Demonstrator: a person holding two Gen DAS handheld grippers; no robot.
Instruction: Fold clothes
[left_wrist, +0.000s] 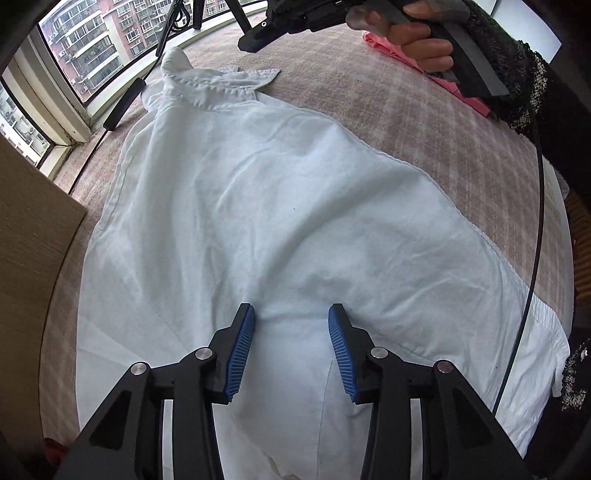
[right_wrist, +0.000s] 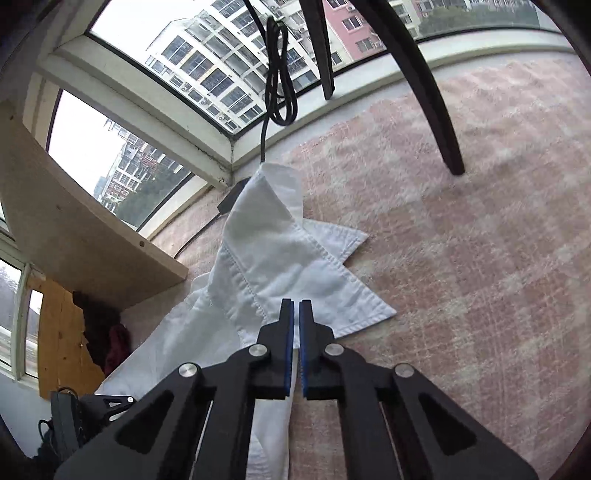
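A white collared shirt (left_wrist: 258, 206) lies spread on a pink checked blanket (left_wrist: 424, 122), collar at the far end. My left gripper (left_wrist: 291, 314) is open just above the shirt's lower middle, blue pads apart. My right gripper (right_wrist: 296, 306) is shut, its tips over the shirt's collar (right_wrist: 280, 266) near the collar point; no cloth shows between the pads. In the left wrist view the right gripper's body (left_wrist: 295, 18) and the hand holding it appear at the top, above the collar end.
A window sill (right_wrist: 332, 107) and windows run along the far edge. Black tripod legs (right_wrist: 436, 110) stand on the blanket. A black cable (right_wrist: 279, 74) hangs by the window. A pink garment (left_wrist: 465, 96) lies far right. A wooden board (right_wrist: 92, 236) stands at left.
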